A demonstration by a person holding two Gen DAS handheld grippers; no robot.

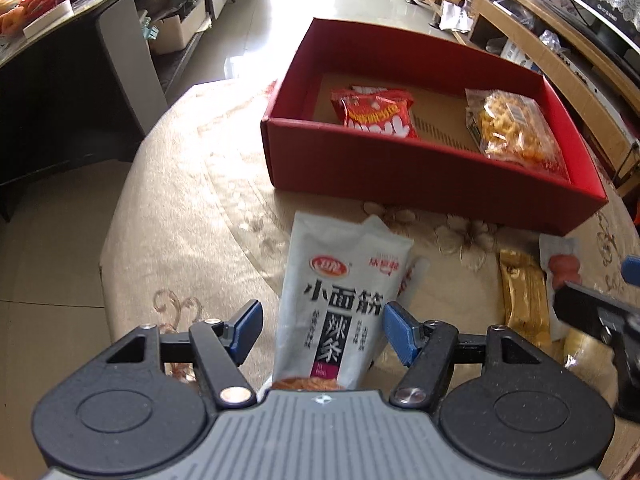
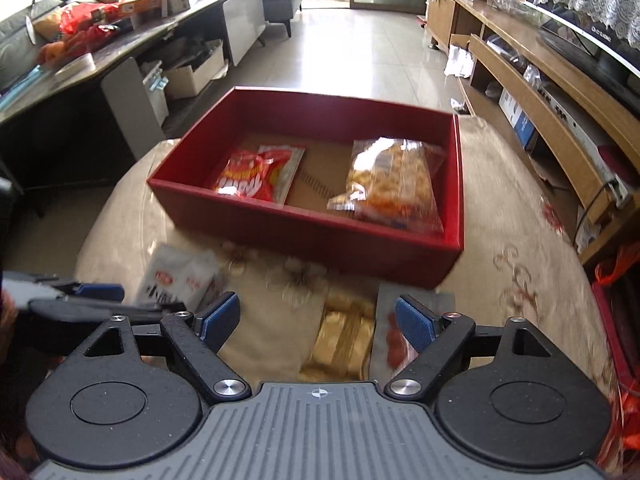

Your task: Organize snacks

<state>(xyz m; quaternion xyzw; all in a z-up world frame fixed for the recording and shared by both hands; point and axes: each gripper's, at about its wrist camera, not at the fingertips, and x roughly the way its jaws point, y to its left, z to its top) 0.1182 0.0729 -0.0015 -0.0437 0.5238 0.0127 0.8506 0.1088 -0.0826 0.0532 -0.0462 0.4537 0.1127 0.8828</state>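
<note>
Pick-up step: left gripper (image 1: pixel 322 330) jaws open around the white packet (image 1: pixel 340 300); right gripper (image 2: pixel 318 322) open over the gold packet (image 2: pixel 346 340). Next, close, then lift into the red box (image 1: pixel 420 168).

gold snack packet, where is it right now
The gold snack packet lies on the tablecloth in front of the red box, between the white spicy-strip pouch and a clear packet with red pieces.

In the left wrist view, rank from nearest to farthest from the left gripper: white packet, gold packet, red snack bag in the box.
1. White packet, between the open left gripper fingers.
2. Gold packet, on the table to the right.
3. Red snack bag, inside the red box, left part.
</note>
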